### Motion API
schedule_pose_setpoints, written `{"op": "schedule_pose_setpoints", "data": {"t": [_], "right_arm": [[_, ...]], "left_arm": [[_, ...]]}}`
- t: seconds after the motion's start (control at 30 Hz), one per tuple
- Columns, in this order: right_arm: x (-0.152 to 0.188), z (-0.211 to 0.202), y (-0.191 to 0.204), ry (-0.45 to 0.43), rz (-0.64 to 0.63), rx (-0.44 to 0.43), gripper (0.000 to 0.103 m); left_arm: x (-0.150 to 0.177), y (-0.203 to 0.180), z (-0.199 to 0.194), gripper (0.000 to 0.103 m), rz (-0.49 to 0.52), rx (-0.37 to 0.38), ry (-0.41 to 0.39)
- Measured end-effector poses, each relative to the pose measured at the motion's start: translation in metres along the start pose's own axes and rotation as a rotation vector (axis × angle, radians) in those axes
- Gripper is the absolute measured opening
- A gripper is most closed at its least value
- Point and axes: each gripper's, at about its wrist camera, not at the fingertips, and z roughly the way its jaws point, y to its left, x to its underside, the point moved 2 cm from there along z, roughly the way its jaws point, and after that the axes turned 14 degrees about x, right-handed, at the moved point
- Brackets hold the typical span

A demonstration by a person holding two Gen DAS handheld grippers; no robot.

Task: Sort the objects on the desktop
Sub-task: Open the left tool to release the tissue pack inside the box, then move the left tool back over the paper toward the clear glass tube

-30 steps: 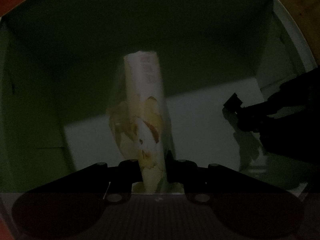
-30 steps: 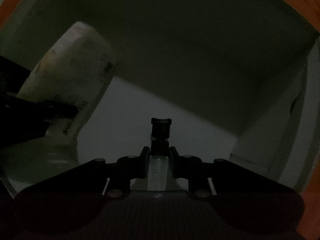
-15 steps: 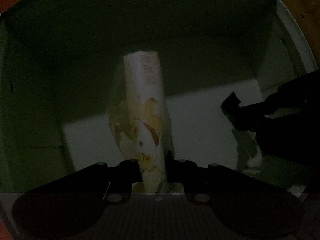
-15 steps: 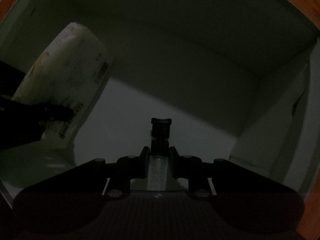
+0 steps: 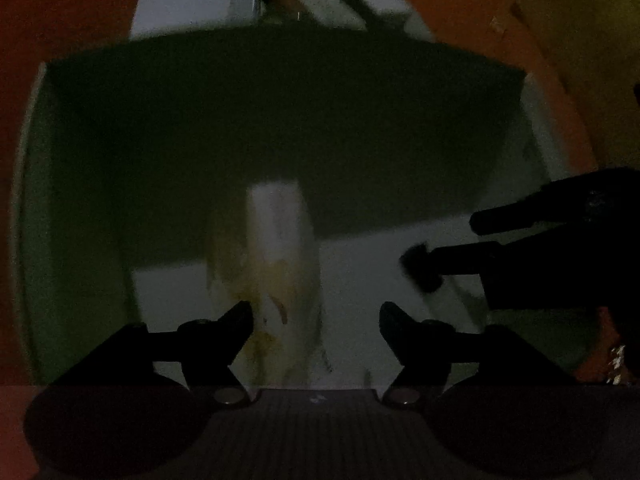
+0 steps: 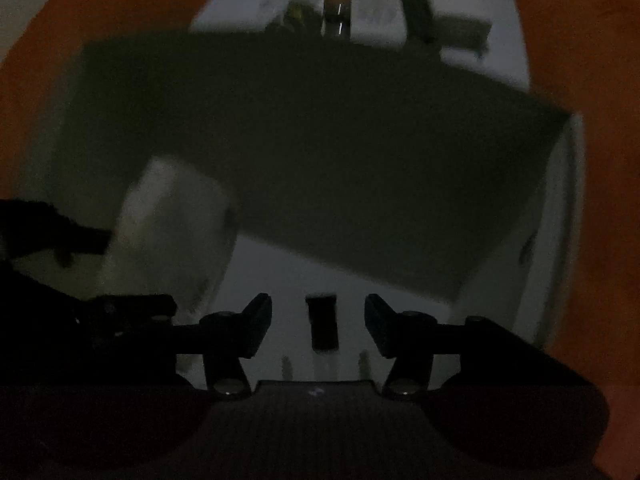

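Note:
Both grippers hang over a white storage box [image 5: 540, 152] with dark inner walls. My left gripper [image 5: 316, 320] is open; the white tissue pack with a yellow-orange print [image 5: 276, 260] lies on the box floor between and beyond its fingers, free of them. My right gripper [image 6: 318, 318] is open; a small bottle with a black cap [image 6: 322, 322] lies on the box floor between its fingers, untouched. The tissue pack also shows at the left of the right wrist view [image 6: 172, 232]. The right gripper appears at the right of the left wrist view [image 5: 520, 248].
The box [image 6: 560, 208] stands on an orange table [image 6: 100, 8]. Beyond its far wall is a second white tray [image 6: 500, 32] holding several blurred items, including a brown bottle [image 6: 338, 4]. The same tray shows in the left wrist view [image 5: 192, 4].
Both grippers opened and let go: the tissue pack and the black-capped bottle now lie in the box. Both grippers have pulled back and up, so the box rim and table show.

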Motion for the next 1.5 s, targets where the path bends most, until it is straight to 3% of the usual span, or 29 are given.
{"op": "schedule_pose_setpoints", "data": {"t": [0.43, 0.5, 0.63, 0.7, 0.73, 0.77, 0.83, 1.17, 1.5], "right_arm": [[-0.047, -0.054, -0.018, -0.122, 0.086, -0.040, 0.059], [-0.052, -0.058, -0.016, -0.163, 0.095, -0.037, 0.066], [-0.067, -0.074, -0.023, -0.221, 0.127, -0.041, 0.067], [-0.074, -0.080, -0.027, -0.242, 0.144, -0.043, 0.072], [-0.078, -0.082, -0.029, -0.252, 0.154, -0.039, 0.077], [-0.081, -0.084, -0.031, -0.263, 0.164, -0.028, 0.088], [-0.086, -0.086, -0.032, -0.283, 0.169, -0.002, 0.090], [-0.117, -0.066, -0.039, -0.276, 0.221, 0.060, 0.098], [-0.127, -0.041, -0.044, -0.214, 0.221, 0.098, 0.099]], "left_arm": [[-0.044, -0.010, -0.064, 0.073, 0.009, 0.034, -0.160], [-0.052, -0.011, -0.071, 0.073, 0.013, 0.030, -0.187], [-0.068, -0.014, -0.082, 0.075, 0.018, 0.021, -0.234], [-0.073, -0.014, -0.087, 0.082, 0.019, 0.007, -0.274], [-0.076, -0.014, -0.089, 0.091, 0.019, -0.005, -0.296], [-0.079, -0.013, -0.089, 0.096, 0.017, -0.021, -0.313], [-0.084, -0.011, -0.089, 0.098, 0.012, -0.047, -0.338], [-0.112, 0.005, -0.082, 0.102, -0.029, -0.080, -0.338], [-0.117, 0.013, -0.071, 0.102, -0.030, -0.106, -0.295]]}}
